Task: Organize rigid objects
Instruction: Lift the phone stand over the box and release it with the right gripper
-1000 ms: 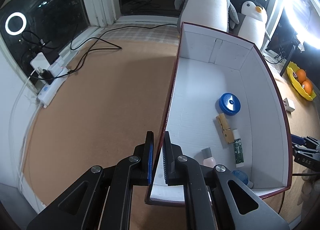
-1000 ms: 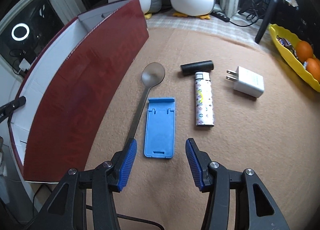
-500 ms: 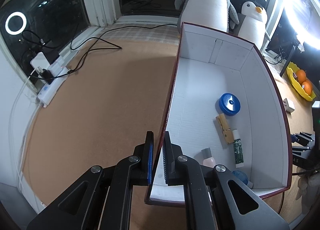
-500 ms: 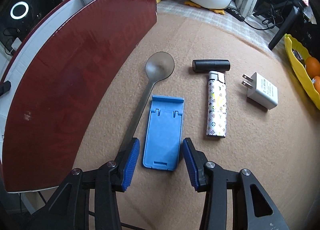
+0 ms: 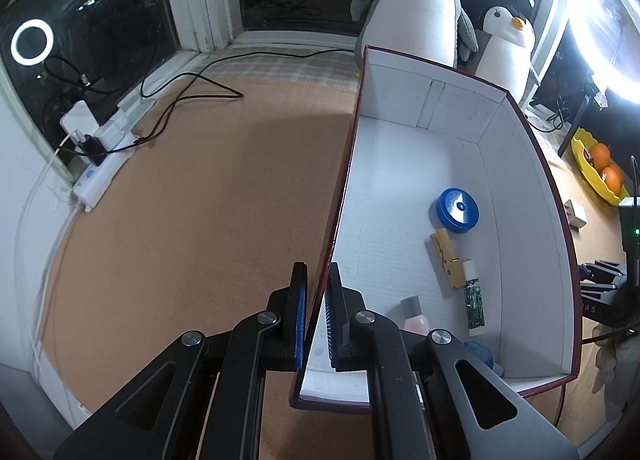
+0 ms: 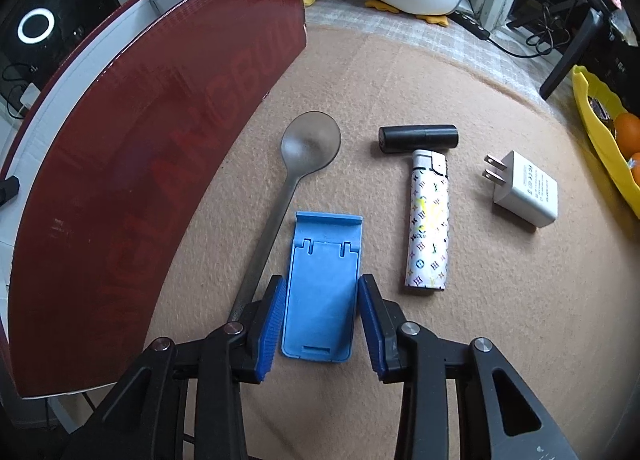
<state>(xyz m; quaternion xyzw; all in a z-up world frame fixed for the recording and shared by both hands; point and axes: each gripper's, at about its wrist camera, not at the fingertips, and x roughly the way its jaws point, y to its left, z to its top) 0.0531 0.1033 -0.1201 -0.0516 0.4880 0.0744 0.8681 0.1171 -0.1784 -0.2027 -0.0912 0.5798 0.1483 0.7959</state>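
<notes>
Your left gripper has its jaws clamped on the near left wall of the box, one pad outside the dark red face and one inside against the white lining. Inside the box, toward 3 o'clock from those jaws, lie a blue round cap, a wooden clothespin, a green-and-white tube and a small pink bottle.

Your right gripper points steeply down at the worktop. Its jaws have just been closing and now straddle the blue phone stand, which lies flat between them; the blue pads sit just beside its long edges, and a thin gap still shows on each side, so they do not yet press on it.

In the right wrist view, a grey spoon lies at 11 o'clock from the stand, its handle running down beside the left pad. At 1 o'clock is a patterned lighter, with a black cylinder lying across its top end. A white charger plug sits further out at 2 o'clock, and the box's red outer wall fills 9 to 11 o'clock.
</notes>
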